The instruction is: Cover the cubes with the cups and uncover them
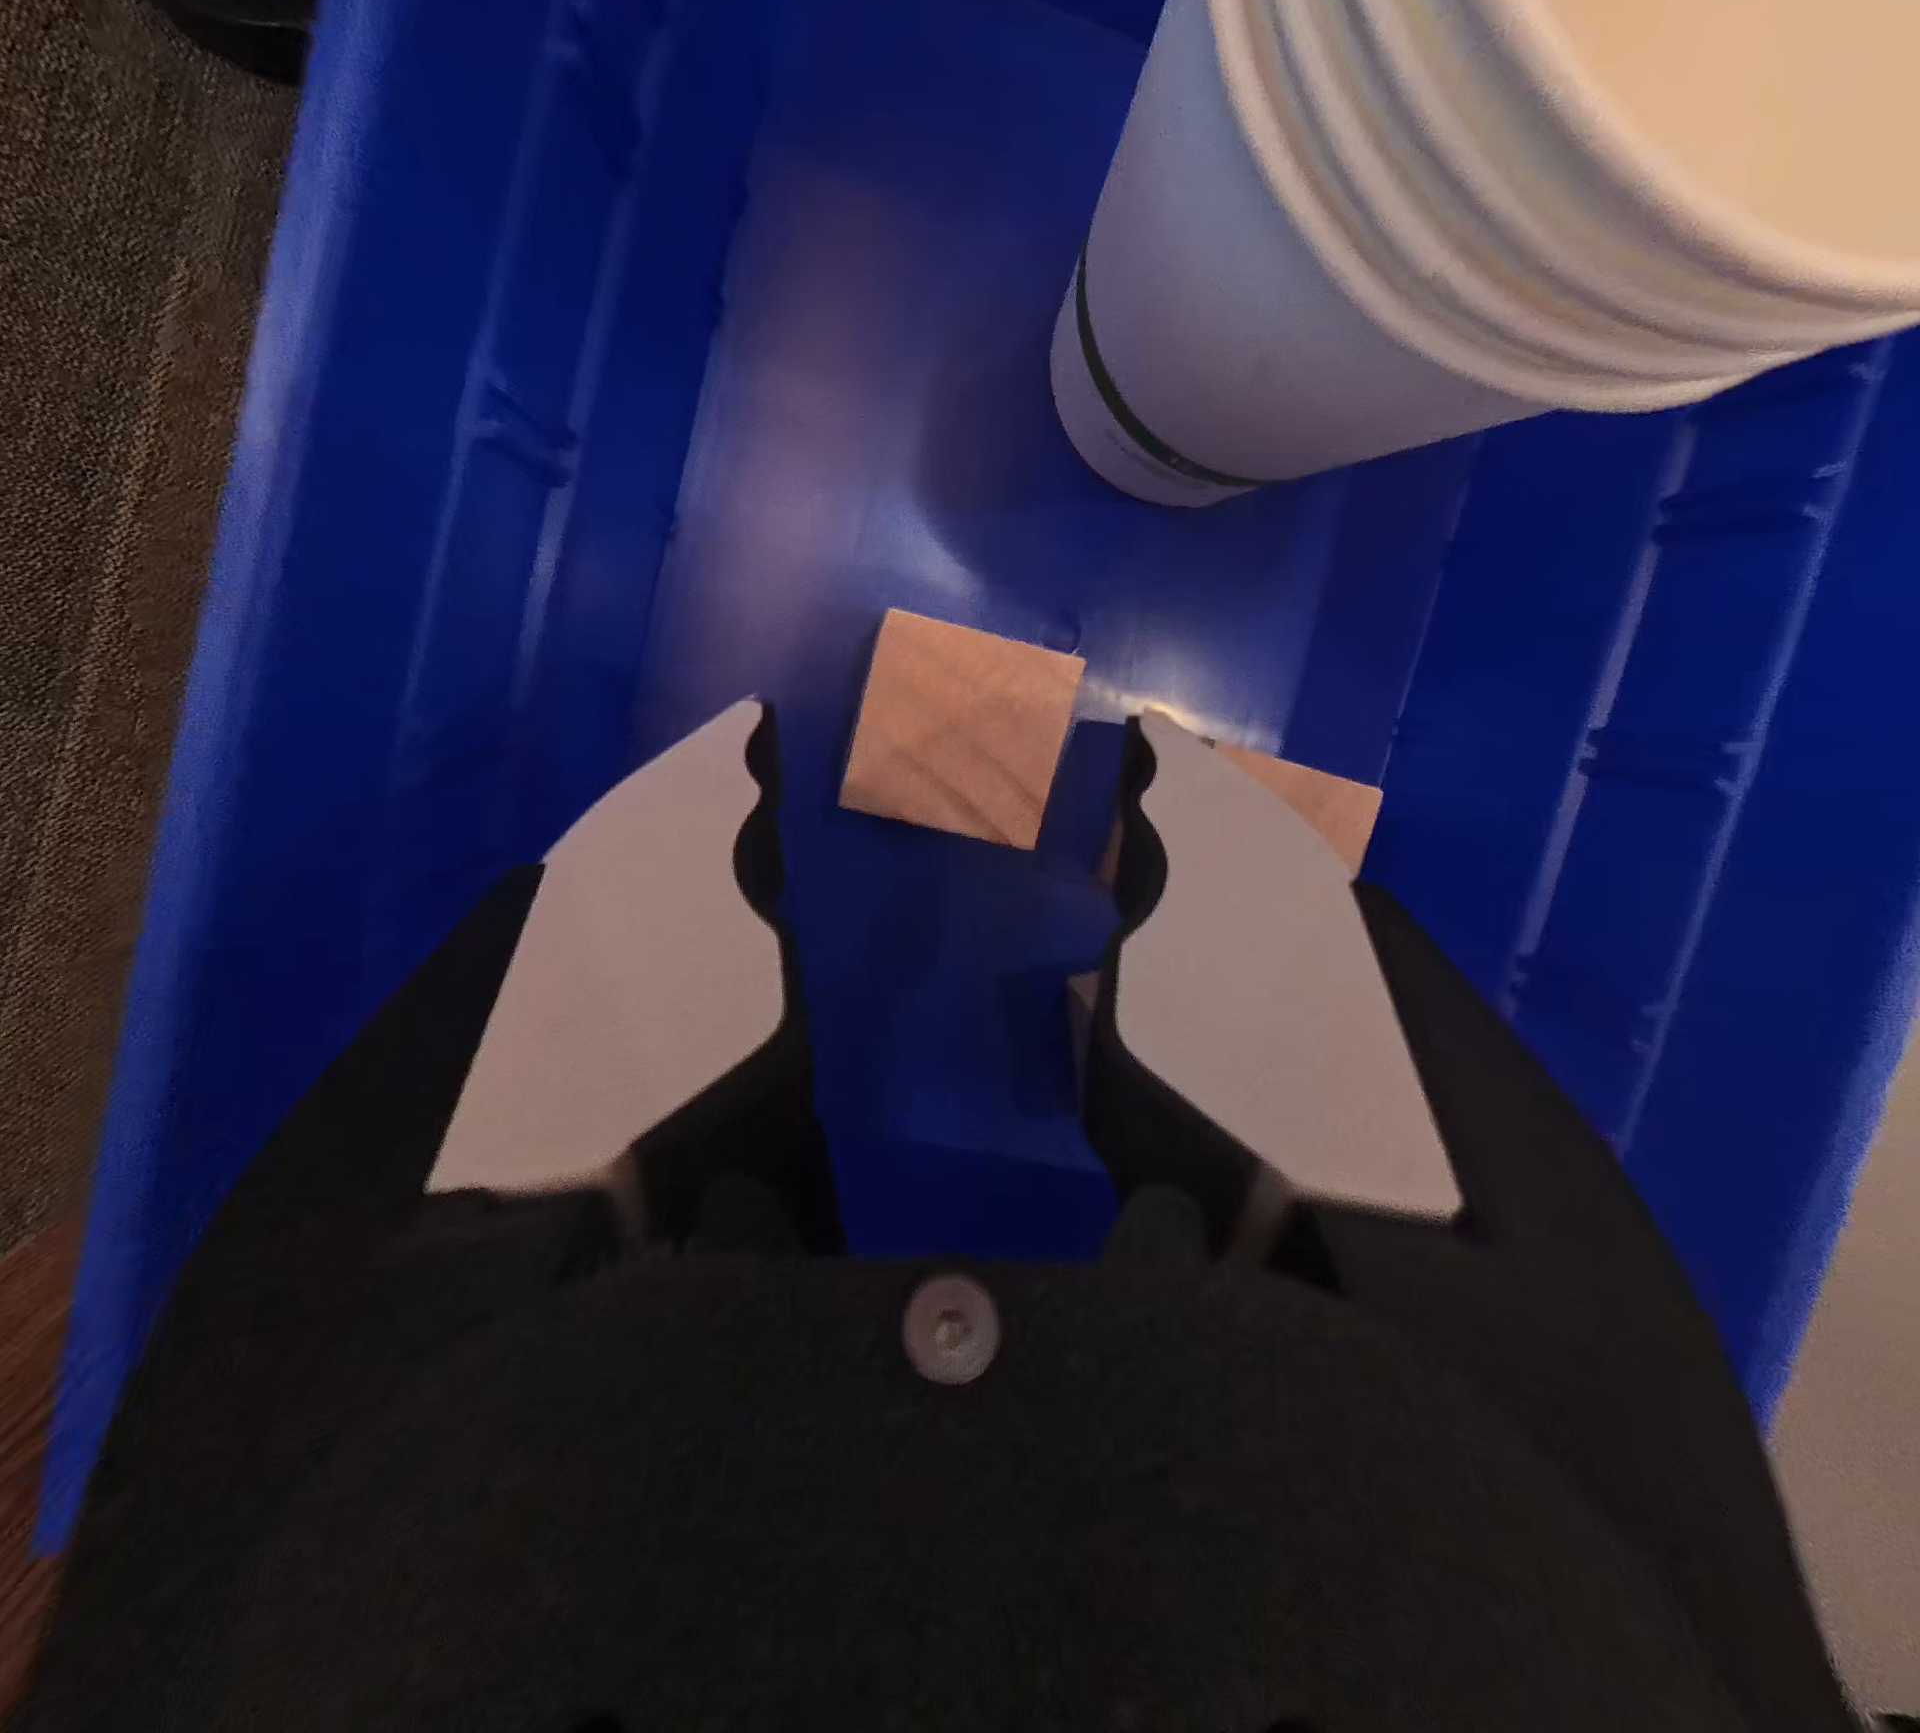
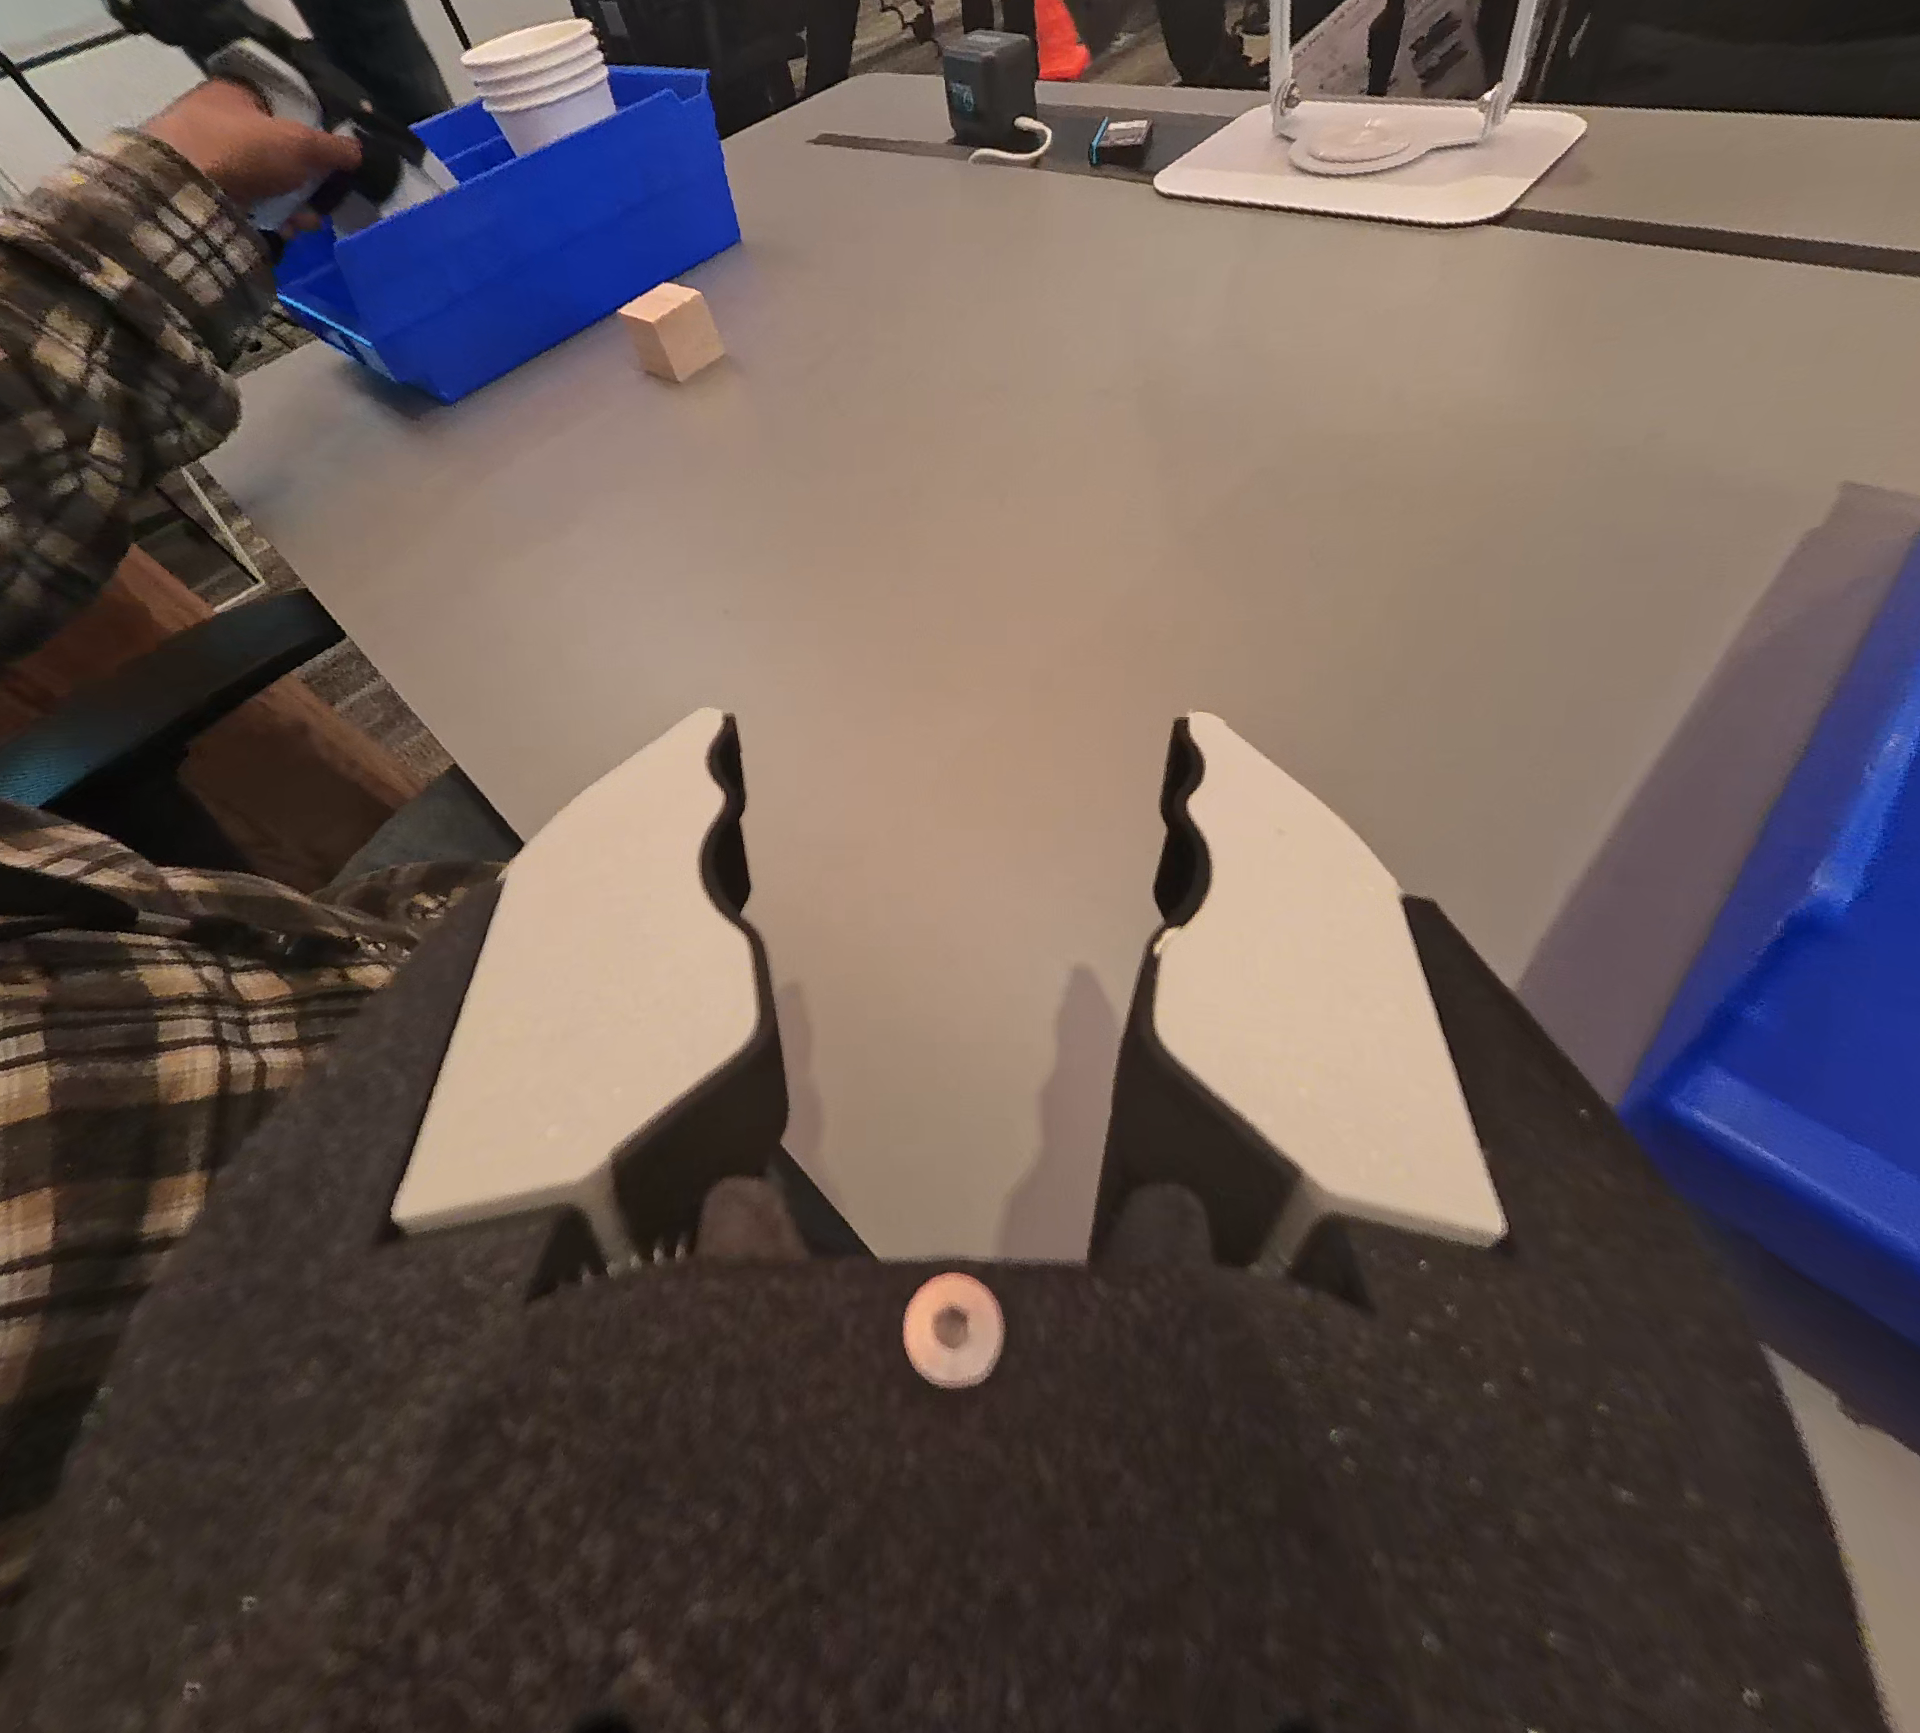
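**Left gripper down in the blue bin, right gripper idle over the table**

The landmark is the blue bin (image 1: 499,540), a moulded plastic tub with ribbed, glossy walls, standing at the far left corner of the smooth grey table (image 2: 1143,488).

Inside the bin, the left gripper (image 1: 945,717) points down toward the floor of the tub. Its fingers (image 1: 665,935) are flat pale-grey wedges with black scalloped inner edges, set in a black felt-like body; they are spread, with nothing between them. A pale wooden cube (image 1: 961,733), square-faced with faint grain, lies on the bin floor just ahead of the gap between the tips. A second wooden cube (image 1: 1320,810) lies beside it, partly hidden behind one finger. At the far end of the bin stands a stack of white paper cups (image 1: 1299,229), tapered, with rolled rims nested one above another and a thin dark band near the base of the outermost cup.

Outside the bin, just beside its near wall, a third wooden cube (image 2: 672,330) sits on the bare table.

Well away from the bin, the right gripper (image 2: 956,727) hangs over the table with its matching grey fingers (image 2: 613,977) wide apart and empty. A second blue bin (image 2: 1818,1008) lies at the table's near right edge.

A hand (image 2: 260,145) in a plaid woven sleeve grips the left tool above the bin.
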